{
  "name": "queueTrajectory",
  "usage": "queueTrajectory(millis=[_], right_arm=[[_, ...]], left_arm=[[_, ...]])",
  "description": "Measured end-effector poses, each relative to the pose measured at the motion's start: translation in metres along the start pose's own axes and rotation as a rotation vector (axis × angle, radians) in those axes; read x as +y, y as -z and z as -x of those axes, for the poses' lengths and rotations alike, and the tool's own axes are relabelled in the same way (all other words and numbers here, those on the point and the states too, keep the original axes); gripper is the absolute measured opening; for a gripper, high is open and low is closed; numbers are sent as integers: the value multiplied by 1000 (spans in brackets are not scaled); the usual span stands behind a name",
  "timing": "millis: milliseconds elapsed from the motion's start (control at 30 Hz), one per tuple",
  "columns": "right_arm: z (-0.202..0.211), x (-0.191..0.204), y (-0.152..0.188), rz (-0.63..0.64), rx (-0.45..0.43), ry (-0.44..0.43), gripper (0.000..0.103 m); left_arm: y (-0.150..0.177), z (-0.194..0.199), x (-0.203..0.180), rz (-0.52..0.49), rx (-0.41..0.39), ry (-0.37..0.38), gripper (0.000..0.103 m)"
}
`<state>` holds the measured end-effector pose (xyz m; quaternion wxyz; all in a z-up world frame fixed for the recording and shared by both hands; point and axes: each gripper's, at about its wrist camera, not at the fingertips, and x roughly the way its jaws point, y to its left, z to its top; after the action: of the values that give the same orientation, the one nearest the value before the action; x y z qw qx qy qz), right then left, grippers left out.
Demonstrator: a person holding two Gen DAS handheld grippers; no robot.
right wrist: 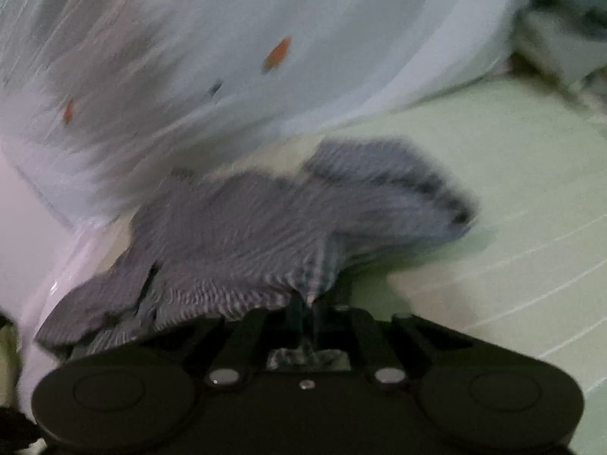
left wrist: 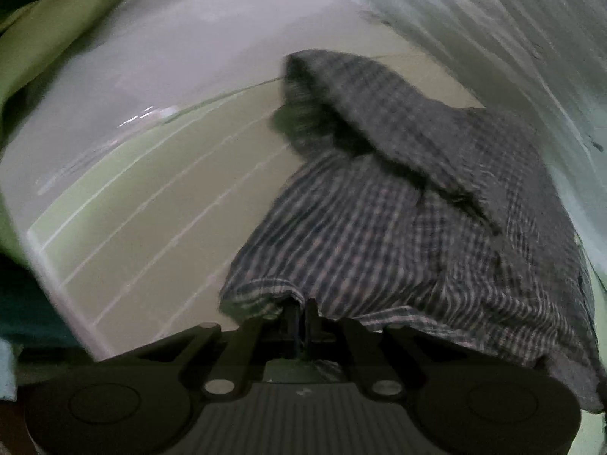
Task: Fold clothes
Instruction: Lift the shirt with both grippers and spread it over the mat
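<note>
Green sheet [right wrist: 512,174]: pale, with thin white lines, it spreads flat under everything and serves as the folding surface.
White curtain [right wrist: 227,57]: sheer cloth with small orange marks hangs along the far side of the sheet, just behind the garment.
Checked garment [left wrist: 398,227]: grey-blue cloth, rumpled, one flap turned back over itself; its far part droops toward the sheet while the near edge is lifted. Both views are smeared, so it looks to be in mid-swing.
Why held so: gripping one edge at two places lets the cloth hang or spread, likely to lay it flat or bring one edge over.
Left gripper [left wrist: 301,314]: clenched on the near hem, the garment stretching forward and to its right.
Right gripper [right wrist: 305,305]: pinching a bunched bit of edge, the garment spreading forward and to its left.
</note>
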<state>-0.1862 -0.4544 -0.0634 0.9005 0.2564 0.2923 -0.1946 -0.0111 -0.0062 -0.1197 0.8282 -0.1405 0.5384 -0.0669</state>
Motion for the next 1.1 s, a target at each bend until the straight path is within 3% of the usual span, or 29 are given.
queueTrajectory(millis=[133,233,333,400,467,533,600,633,700,800,967,1100], right_arm=[[43,-19,-21,-2,-79,94,5],[70,-18,-30,19,-130,111,5],[70,-15,-40,12,-170,111,5],[50,-15,-43,33,-128,124,7],[27,-14,-42,50,-68,139,17],[15,-15,-34,22,-20,143,43],[18,-17,-20,0,-22,152,52],[20,-19,-13,-7,-19,160,62],[23,-24,2,-19,0,185,72],[23,-32,23,-30,46,217,73],[22,-38,46,-77,82,247,82],[22,-32,61,-36,130,258,84]], left_arm=[[-1,7,-18,-59,-26,45,1],[-4,14,-27,-92,-54,73,1],[-14,21,-25,-82,-115,27,1],[-19,16,-20,-82,-124,-27,2],[-22,9,-15,-75,-106,-73,7],[-21,11,-11,-62,-96,-92,9],[-17,17,-10,-53,-100,-93,20],[-12,22,-10,-56,-108,-82,23],[-5,29,-14,-64,-105,-62,23],[9,29,-29,-95,-76,-24,27],[24,19,-63,-158,-32,29,58],[39,11,-95,-272,-8,55,69]])
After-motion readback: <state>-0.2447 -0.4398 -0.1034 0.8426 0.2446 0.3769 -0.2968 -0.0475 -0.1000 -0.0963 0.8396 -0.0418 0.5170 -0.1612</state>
